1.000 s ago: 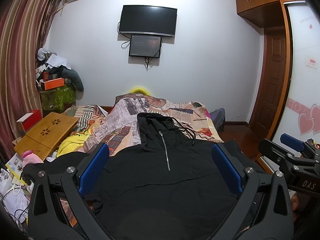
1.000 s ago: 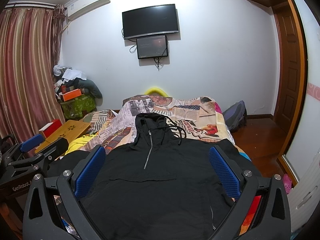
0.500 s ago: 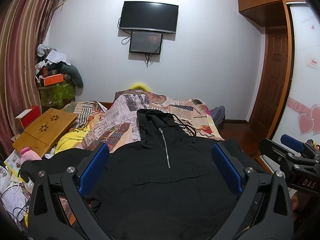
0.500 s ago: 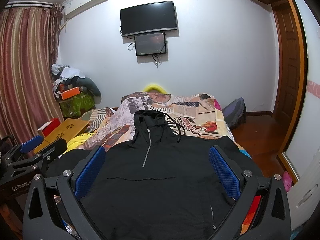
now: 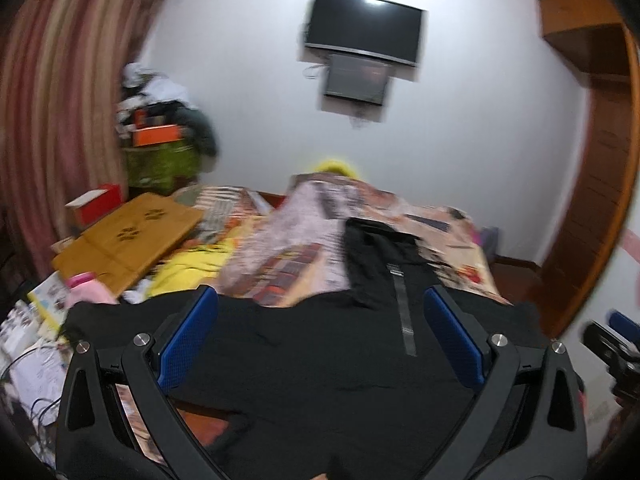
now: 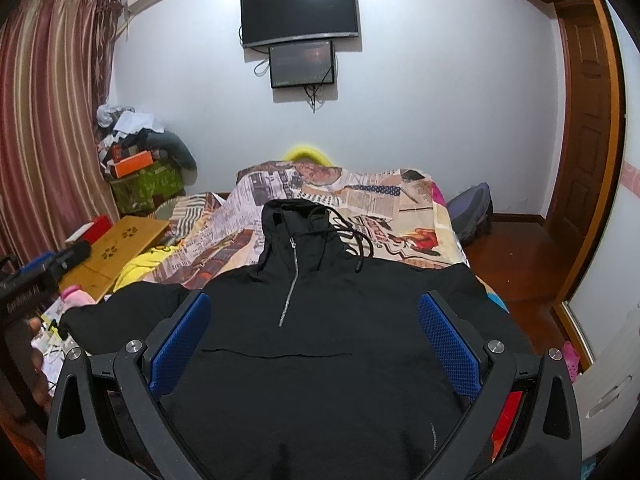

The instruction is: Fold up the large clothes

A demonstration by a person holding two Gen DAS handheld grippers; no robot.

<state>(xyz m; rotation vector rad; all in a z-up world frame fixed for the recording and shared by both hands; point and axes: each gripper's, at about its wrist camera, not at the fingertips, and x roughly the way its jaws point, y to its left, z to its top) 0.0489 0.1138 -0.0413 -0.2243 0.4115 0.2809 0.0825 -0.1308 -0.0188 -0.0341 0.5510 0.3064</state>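
A black hooded pullover (image 6: 312, 340) with a short zip lies spread flat, front up, on the bed (image 6: 400, 204), hood toward the far wall. In the blurred left wrist view the same pullover (image 5: 320, 360) fills the lower middle. My left gripper (image 5: 320, 340) hovers open over its left half, nothing between its blue pads (image 5: 188, 344). My right gripper (image 6: 316, 336) is open above the chest, pads (image 6: 448, 344) wide apart and empty. The left gripper (image 6: 36, 276) also shows at the left edge of the right wrist view, and the right gripper (image 5: 616, 340) at the right edge of the left wrist view.
A newspaper-print cover (image 6: 360, 196) lies under the pullover. A wooden lap desk (image 6: 116, 244), a yellow garment (image 6: 140, 264) and a pink bottle (image 6: 74, 294) sit left of the bed. A backpack (image 6: 472, 212) rests on the floor at right by the door (image 6: 588, 128). Two screens (image 6: 300, 12) hang on the wall.
The left gripper has swung left and tilted, blurring its view; the pullover's zip now sits right of centre there. The right gripper has moved little. Both stayed open.
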